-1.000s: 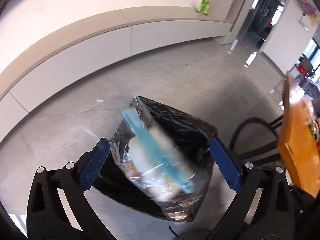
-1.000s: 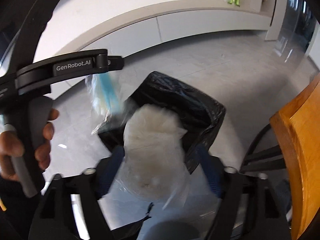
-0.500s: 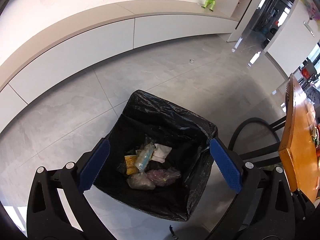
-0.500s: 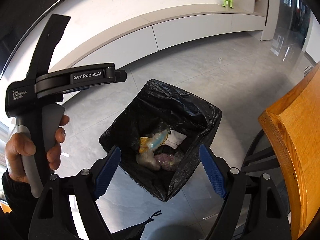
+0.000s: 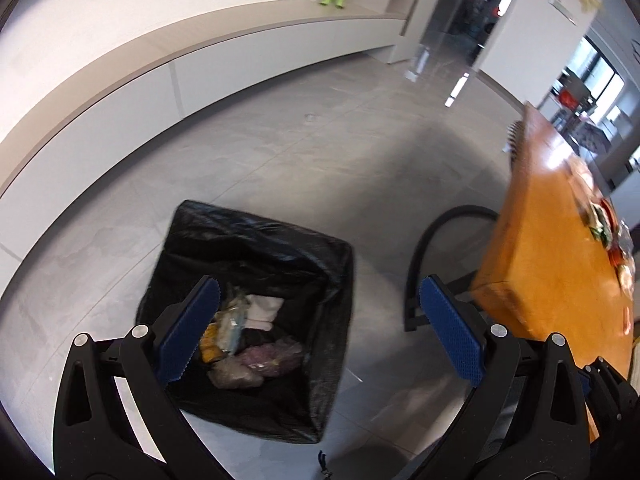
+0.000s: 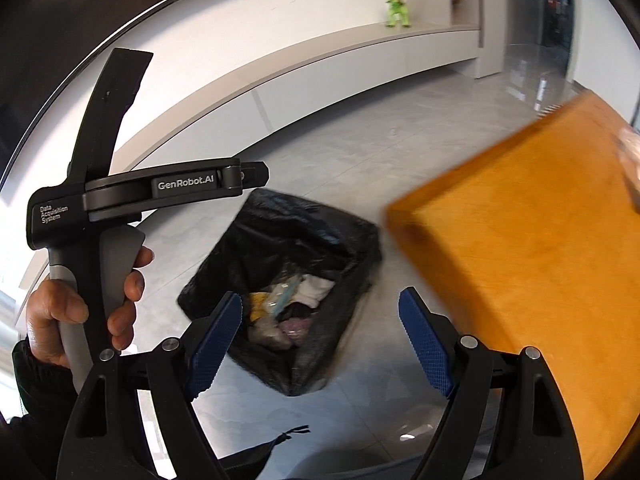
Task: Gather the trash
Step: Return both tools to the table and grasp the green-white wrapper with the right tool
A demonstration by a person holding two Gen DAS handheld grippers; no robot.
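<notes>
Down on the grey tiled floor (image 5: 304, 168), a bin lined with a crinkly black trash bag (image 5: 256, 240) is sitting just left of the orange wooden table (image 5: 552, 280). Both grippers are hovering above it, tilted downward. The left gripper (image 5: 320, 320) is holding nothing, its blue ribbed pads (image 5: 188, 328) spread wide; the left pad is overlapping the bin's mouth while the right one is hanging over bare floor near a black curved chair leg (image 5: 424, 248). In the right wrist view the left gripper's black body, with "GenRobot.AI" printed on it, is showing at the left, a bare hand (image 6: 80, 312) wrapping around its grey handle. The right gripper (image 6: 320, 340) is spread open too, also carrying nothing, with the bin between and beyond its fingers.

The trash (image 5: 248, 340) is lying at the bottom of the bag: a yellow wrapper, a clear packet with blue in it, something white and folded, a purplish bundle and a greyish crumpled wad. The clear packet's long axis is running near-to-far. A green toy figure (image 6: 396, 4) is standing on the far ledge.
</notes>
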